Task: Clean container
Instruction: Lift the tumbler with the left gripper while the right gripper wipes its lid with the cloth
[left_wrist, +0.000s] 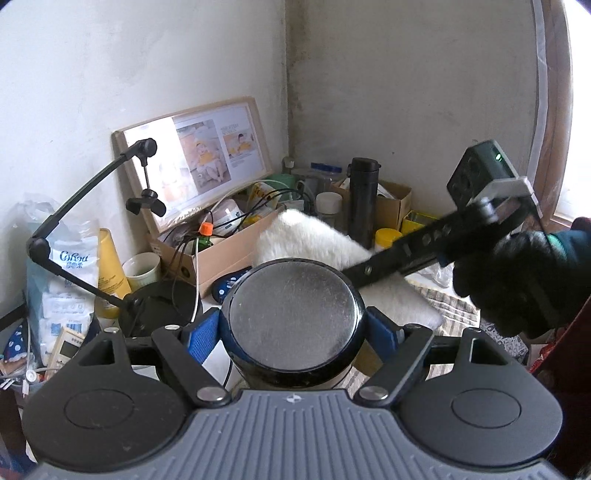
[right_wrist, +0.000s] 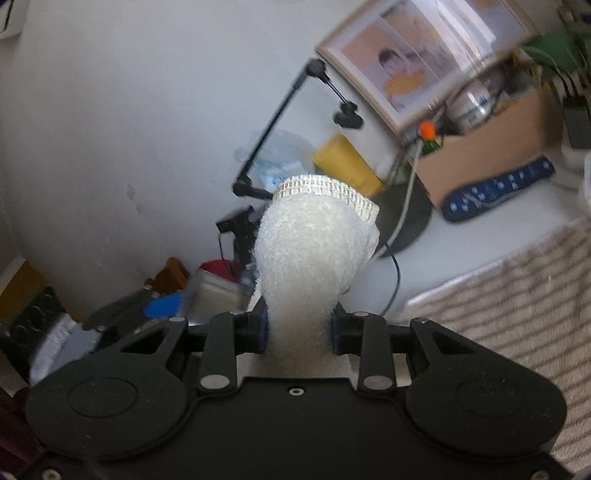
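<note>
**Container held bottom-out, cloth gripped beside it**

The only writing I can read is "Cokou" in white on a blue-and-white plastic pack (left_wrist: 68, 280) at the left edge of the worktop (right_wrist: 461, 251); the small print on the framed photo sheet (left_wrist: 192, 158) leaning on the wall is too fine for me to make out.

My left gripper (left_wrist: 293, 332) has its jaws spread wide and clamped on the container (left_wrist: 293, 314), its blue pads (left_wrist: 201, 338) pressed on either side. The container is a dark round vessel lying on its side, its dull, scuffed metal bottom facing my camera, held in the air above the worktop's near edge.

My right gripper (right_wrist: 299, 328) has its jaws drawn close and pinched on a white fluffy cloth (right_wrist: 314, 251), which bunches between the pads and stands up ahead of them, a woven band along its top edge. In the left view that gripper, in a black-gloved hand (left_wrist: 517, 280), reaches in from the right, the cloth (left_wrist: 332, 251) just behind the container.
</note>
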